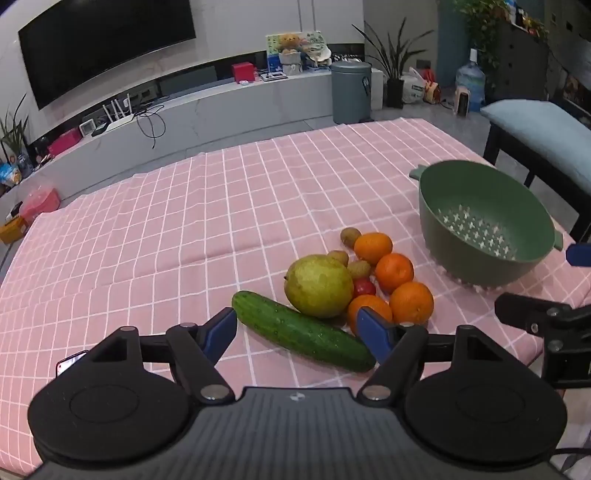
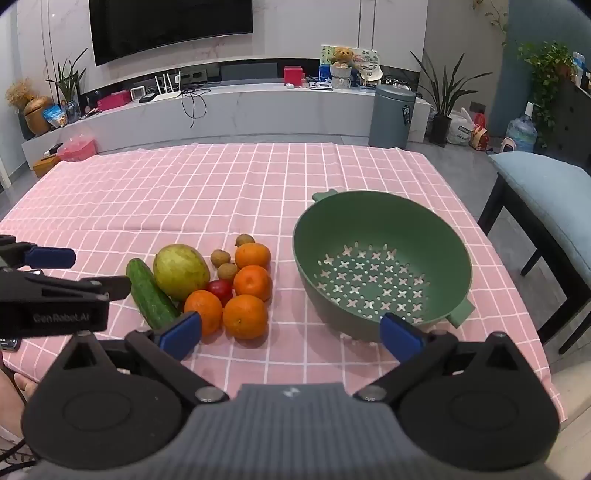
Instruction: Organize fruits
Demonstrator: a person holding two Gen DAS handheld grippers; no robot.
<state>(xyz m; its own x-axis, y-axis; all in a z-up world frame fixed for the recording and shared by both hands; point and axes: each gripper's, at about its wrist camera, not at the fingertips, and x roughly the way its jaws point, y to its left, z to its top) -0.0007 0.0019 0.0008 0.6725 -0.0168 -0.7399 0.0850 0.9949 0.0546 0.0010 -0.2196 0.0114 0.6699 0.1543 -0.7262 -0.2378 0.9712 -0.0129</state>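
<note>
Table covered by a pink checked cloth [image 2: 229, 184], seen from both wrist cameras. The left gripper [image 1: 301, 334] hangs above the near edge of the fruit cluster with its jaws spread wide and nothing between the pads; its blue fingertips [image 1: 221, 328] flank the cucumber [image 1: 303, 332] without touching it. The right gripper [image 2: 291, 334] likewise stands with jaws fully apart and empty, one fingertip in front of the nearest oranges, the other in front of the green colander [image 2: 380, 236]. The fruit lies in one tight group on the cloth, left of the colander and apart from it: a large yellow-green pear-like fruit [image 2: 181, 271] beside the cucumber, four oranges [image 2: 245, 315] in a loose arc on the colander side, a small red fruit [image 2: 220, 290] wedged among them, and three small brown fruits [image 2: 221, 256] (kind not determinable at this resolution) toward the far side. The colander holds nothing; its perforated floor shows cross-shaped holes. The left gripper's body [image 2: 55, 295] enters the right wrist view from the left edge. Background: a wall-mounted television [image 2: 170, 26], a low white media shelf [image 2: 240, 103], a grey bin [image 2: 391, 116] and a chair with a pale blue cushion [image 2: 546, 192].
</note>
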